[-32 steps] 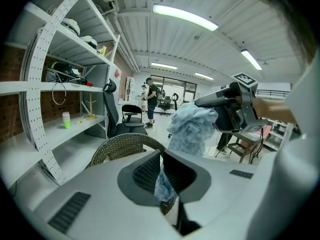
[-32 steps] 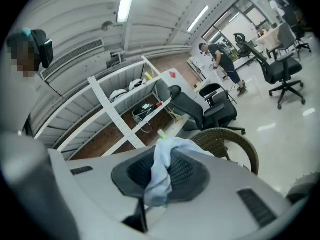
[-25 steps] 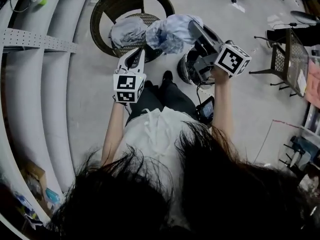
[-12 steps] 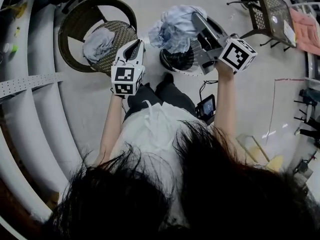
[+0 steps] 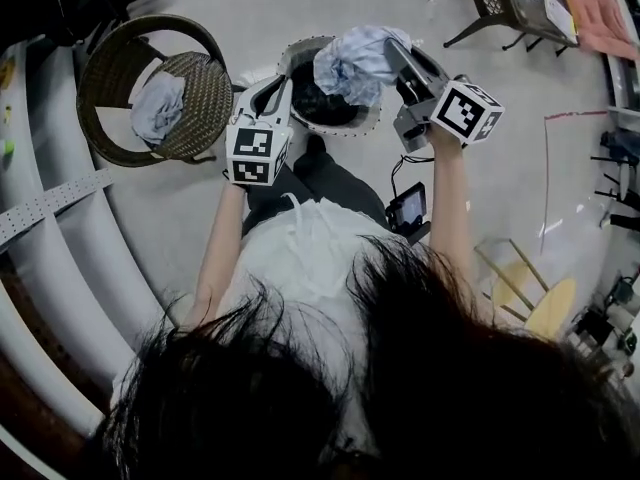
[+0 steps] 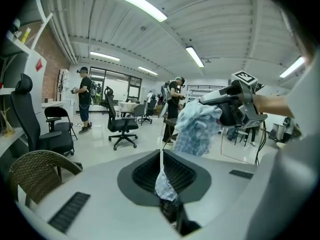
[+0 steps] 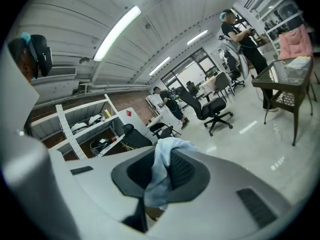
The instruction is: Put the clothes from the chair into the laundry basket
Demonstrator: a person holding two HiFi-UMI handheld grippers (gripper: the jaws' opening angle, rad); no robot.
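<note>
Pale blue garment (image 5: 352,60): bunched just above the laundry basket (image 5: 348,129) | right gripper (image 5: 392,50): jaws pressed together on its cloth | left gripper (image 5: 283,86): jaws pinching a blue fold | wicker chair (image 5: 205,93), well apart: second garment (image 5: 158,108) on the seat.

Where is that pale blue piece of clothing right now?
In the head view the pale blue garment hangs top centre, clamped in the right tool, over the laundry basket; the wicker chair stands off to the left.
</note>
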